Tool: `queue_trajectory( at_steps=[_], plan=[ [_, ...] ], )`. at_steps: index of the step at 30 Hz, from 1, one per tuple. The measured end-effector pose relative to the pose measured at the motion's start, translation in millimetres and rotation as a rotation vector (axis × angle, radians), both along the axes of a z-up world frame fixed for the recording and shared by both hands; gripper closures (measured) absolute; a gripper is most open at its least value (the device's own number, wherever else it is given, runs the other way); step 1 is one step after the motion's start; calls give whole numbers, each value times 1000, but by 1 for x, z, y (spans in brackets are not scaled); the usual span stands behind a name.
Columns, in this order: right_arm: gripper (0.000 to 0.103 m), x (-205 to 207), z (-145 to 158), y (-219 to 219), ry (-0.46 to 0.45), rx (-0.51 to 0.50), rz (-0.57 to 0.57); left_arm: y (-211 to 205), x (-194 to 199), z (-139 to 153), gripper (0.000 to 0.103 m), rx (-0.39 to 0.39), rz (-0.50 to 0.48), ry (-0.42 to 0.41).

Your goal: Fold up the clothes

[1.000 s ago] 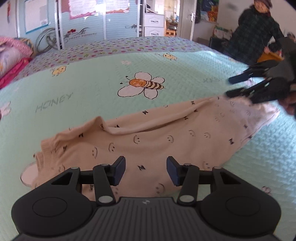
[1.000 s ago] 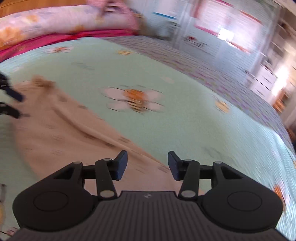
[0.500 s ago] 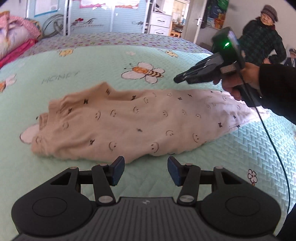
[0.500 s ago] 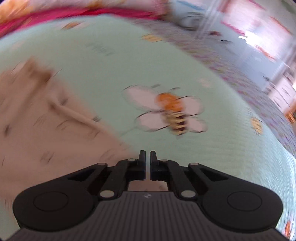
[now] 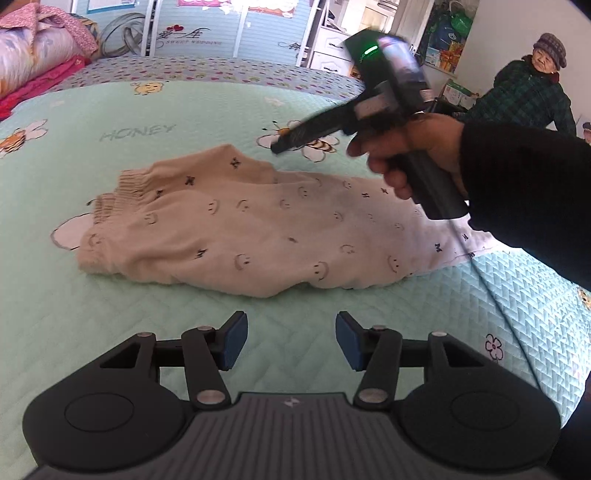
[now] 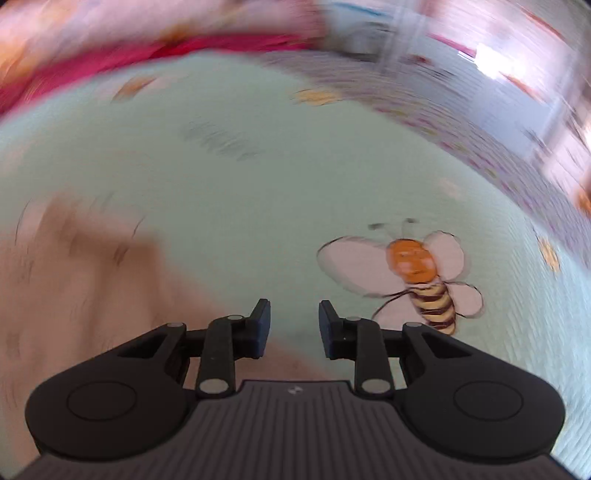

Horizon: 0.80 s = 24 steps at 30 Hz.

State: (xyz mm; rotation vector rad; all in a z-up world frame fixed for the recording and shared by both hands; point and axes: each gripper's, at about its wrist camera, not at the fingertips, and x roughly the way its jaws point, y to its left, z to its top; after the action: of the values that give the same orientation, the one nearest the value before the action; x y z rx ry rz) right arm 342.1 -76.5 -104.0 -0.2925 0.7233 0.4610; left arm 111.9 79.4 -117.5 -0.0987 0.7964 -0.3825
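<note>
The cream garment [image 5: 258,229] is soft knitted cloth, matt, with a ribbed cuff edge and small printed smiley faces. The bedspread [image 5: 155,110] under it is quilted cloth in pale green, matt, with a stitched zigzag texture and a printed bee [image 6: 417,273]. The left gripper [image 5: 291,341] is matt black plastic with small shiny metal pins, blue pads [image 5: 236,341] that look rubbery, and a ribbed grey body. The right gripper [image 6: 294,330] has the same finish.

Ahead of the tool a bed [image 5: 155,284] in a mint bee-print quilt runs to pale blue wardrobe doors [image 5: 192,26], pink bedding [image 5: 33,55] far left, a white wall [image 5: 517,22] far right.
</note>
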Motion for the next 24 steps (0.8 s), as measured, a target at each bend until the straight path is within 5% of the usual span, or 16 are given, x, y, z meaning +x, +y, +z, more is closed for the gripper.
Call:
queue_trajectory(
  at_steps=[4,7,11,16,19,24],
  plan=[
    [71,-27,0,18,83,84,114,11,7,-4,47,-44,30,15],
    [72,-20,-13,43,73,40,79,9,8,0,47,-49,39,15],
    [71,-4,1,49,42,143,-84,15,-2,3,46,-45,33,0],
    [59,-64,20,54,-20,158,98,34,-6,-4,46,-74,78,14],
    [57,-74,19,72,42,173,180,43,-15,-3,46,-94,99,17],
    [57,-69,16,110,156,230,98,50,-36,-6,46,-142,104,35]
  ],
)
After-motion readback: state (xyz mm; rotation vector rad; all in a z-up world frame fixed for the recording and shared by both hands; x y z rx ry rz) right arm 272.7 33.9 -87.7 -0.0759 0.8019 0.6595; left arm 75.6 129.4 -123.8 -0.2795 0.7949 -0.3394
